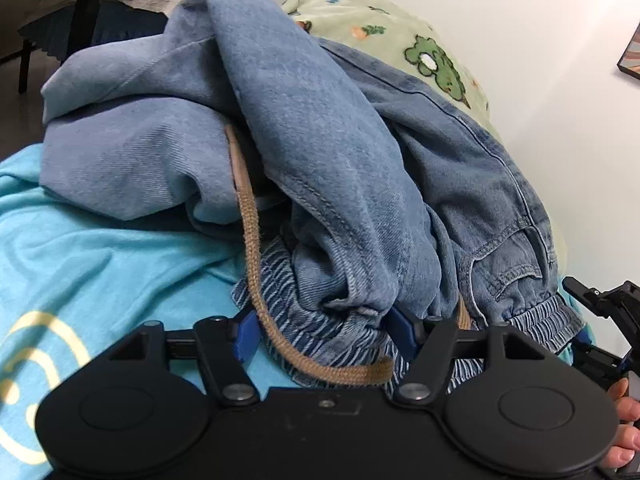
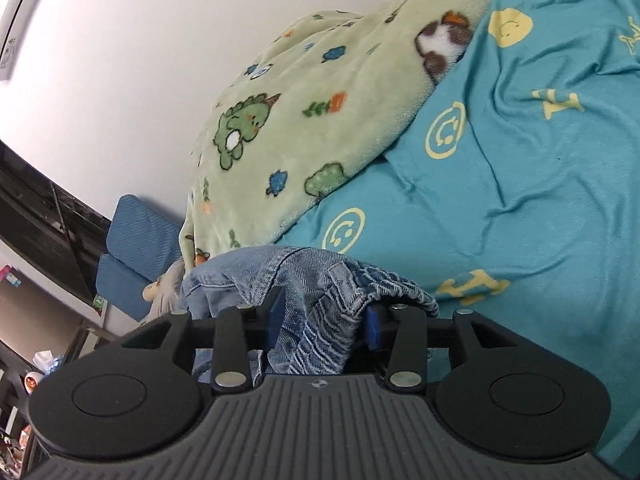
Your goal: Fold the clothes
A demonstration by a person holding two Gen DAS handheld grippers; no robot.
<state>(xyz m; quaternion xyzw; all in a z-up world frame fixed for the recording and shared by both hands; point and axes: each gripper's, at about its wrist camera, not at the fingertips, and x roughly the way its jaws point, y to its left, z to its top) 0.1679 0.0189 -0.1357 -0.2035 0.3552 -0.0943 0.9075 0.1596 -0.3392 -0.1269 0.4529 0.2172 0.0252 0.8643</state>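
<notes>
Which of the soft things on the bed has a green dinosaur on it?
The fuzzy pale green blanket beside the wall. The teal bedsheet has yellow smiley faces instead, and the blue jeans are plain denim.

Faded blue denim jeans (image 1: 320,152), paler striped elastic waistband (image 1: 332,344), tan drawstring (image 1: 256,280). Turquoise sheet (image 2: 540,200) printed with pale yellow smiley faces and letters. Pale green fleece blanket (image 2: 320,100) patterned with dark green dinosaurs, blue and green trees, orange flowers. Black grippers, blue pads (image 1: 246,336). White wall (image 2: 140,40).
</notes>
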